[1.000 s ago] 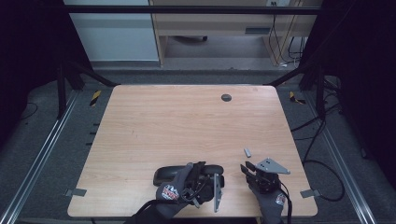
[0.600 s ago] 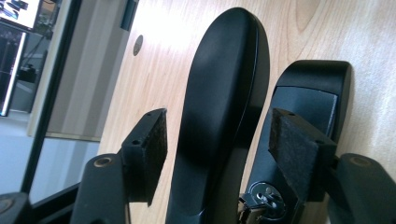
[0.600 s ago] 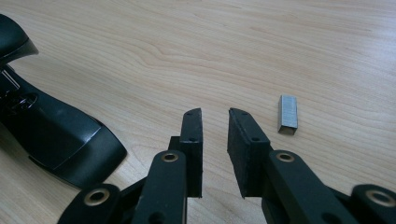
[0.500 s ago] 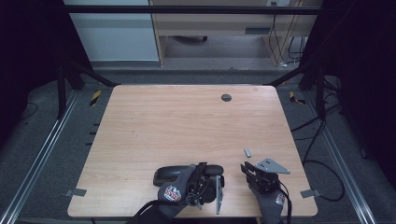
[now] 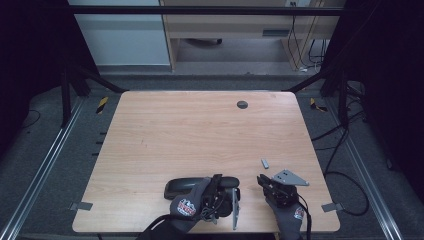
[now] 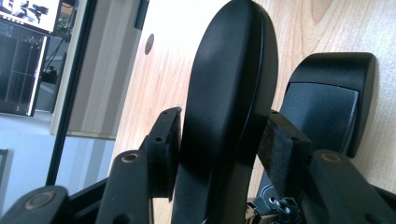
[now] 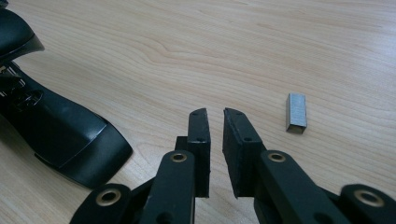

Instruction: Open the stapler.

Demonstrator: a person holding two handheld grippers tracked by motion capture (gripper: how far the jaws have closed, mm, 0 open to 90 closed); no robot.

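- My left gripper point(image 5: 220, 192) sits at the near edge of the table point(image 5: 200, 135), pinching the raised top arm point(image 6: 229, 93) of a black stapler point(image 5: 192, 186). In the left gripper view both pads press on the arm's flanks, one on each side.
- The stapler's base point(image 6: 327, 102) lies flat on the wood just beyond the arm, so the stapler is hinged open, with bare metal parts visible down near the hinge.
- I judge the stapler to be stiff, moderately heavy for its size, and smooth-skinned. The glossy arm could slide between my pads if I twist it, so holding it across its narrow width, as I do now, seems the safest grip.
- My right gripper point(image 7: 215, 116) hovers low over the table to the right of the stapler, its jaws nearly together with a thin gap between them and nothing held.
- A small block of staples point(image 7: 296, 112) lies loose on the wood, just beside the right jaws and well apart from the stapler.
- That block looks light and brittle. I expect it to snap or skate away if squeezed hard, so I'd take it across its long sides with a gentle pinch, jaws spread a little wider first.
- A dark round cable hole point(image 5: 242, 104) sits far off on the table.
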